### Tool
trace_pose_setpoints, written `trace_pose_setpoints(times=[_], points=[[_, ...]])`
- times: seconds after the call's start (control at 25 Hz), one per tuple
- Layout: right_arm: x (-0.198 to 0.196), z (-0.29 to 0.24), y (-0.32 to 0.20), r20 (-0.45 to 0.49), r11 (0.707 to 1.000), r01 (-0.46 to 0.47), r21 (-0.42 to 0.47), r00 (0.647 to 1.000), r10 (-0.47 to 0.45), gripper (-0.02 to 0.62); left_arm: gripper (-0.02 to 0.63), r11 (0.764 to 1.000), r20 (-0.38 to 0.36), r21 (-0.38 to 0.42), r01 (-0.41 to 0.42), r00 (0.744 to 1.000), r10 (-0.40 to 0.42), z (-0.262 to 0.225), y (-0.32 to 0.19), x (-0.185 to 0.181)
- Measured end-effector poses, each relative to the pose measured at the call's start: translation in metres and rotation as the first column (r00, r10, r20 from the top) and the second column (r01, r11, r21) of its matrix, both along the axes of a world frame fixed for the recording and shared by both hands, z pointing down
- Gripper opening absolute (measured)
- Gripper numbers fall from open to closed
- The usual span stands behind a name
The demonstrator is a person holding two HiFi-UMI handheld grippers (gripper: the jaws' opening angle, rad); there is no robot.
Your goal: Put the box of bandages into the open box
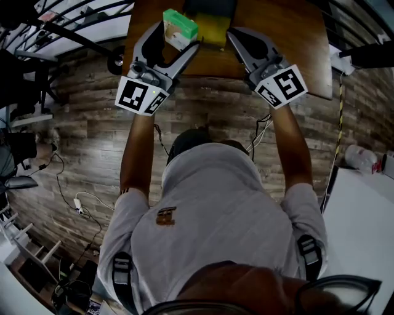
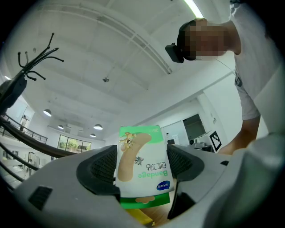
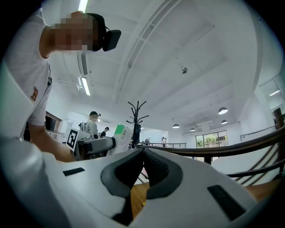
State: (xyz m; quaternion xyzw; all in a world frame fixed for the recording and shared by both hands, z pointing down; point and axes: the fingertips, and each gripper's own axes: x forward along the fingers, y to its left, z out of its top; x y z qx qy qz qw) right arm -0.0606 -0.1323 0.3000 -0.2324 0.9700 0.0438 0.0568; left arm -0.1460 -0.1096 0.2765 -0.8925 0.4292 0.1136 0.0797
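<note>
The bandage box (image 1: 180, 27), green and white, is held above the brown table (image 1: 289, 43) with my left gripper (image 1: 178, 38) shut on its sides. In the left gripper view the bandage box (image 2: 143, 165) stands upside down between the two black pads (image 2: 100, 169), pointing up at the ceiling. My right gripper (image 1: 233, 34) is shut and empty, just to the right. A yellow object (image 1: 214, 29), possibly the open box, lies on the table between the two grippers, mostly hidden. The right gripper view shows its shut gripper (image 3: 143, 153) and, to the left, the bandage box (image 3: 121, 132).
A dark object (image 1: 209, 6) sits at the table's far edge. Railings (image 1: 68, 24) run at the upper left. A white table (image 1: 363, 221) and a bottle (image 1: 360, 157) are at the right. Cables (image 1: 80, 203) lie on the wood floor. A coat rack (image 3: 138, 111) stands behind.
</note>
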Motion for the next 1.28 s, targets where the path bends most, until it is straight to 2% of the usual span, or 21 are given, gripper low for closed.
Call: trace_pose_setpoints(times=[0.32, 0.52, 0.92, 1.28], points=[[-0.032, 0.0, -0.058, -0.01, 0.999, -0.04, -0.006, 0.999, 0.04, 0.032, 0.36, 0.999, 0.024, -0.001, -0.05, 0.998, 0.05, 0.0, -0.06, -0.029], [-0.045, 0.002, -0.076, -0.019, 0.998, -0.058, -0.007, 0.998, 0.058, 0.032, 0.359, 0.997, 0.032, 0.001, -0.078, 0.996, 0.078, 0.003, -0.081, -0.039], [-0.041, 0.007, -0.112, -0.05, 0.996, -0.085, -0.015, 0.995, 0.084, 0.032, 0.36, 0.992, 0.074, -0.032, -0.119, 0.99, 0.121, 0.015, -0.122, -0.035], [-0.032, 0.025, -0.16, -0.079, 0.996, -0.071, -0.045, 0.995, 0.067, 0.032, 0.36, 0.987, 0.153, -0.084, -0.135, 0.977, 0.147, 0.034, -0.169, -0.021]])
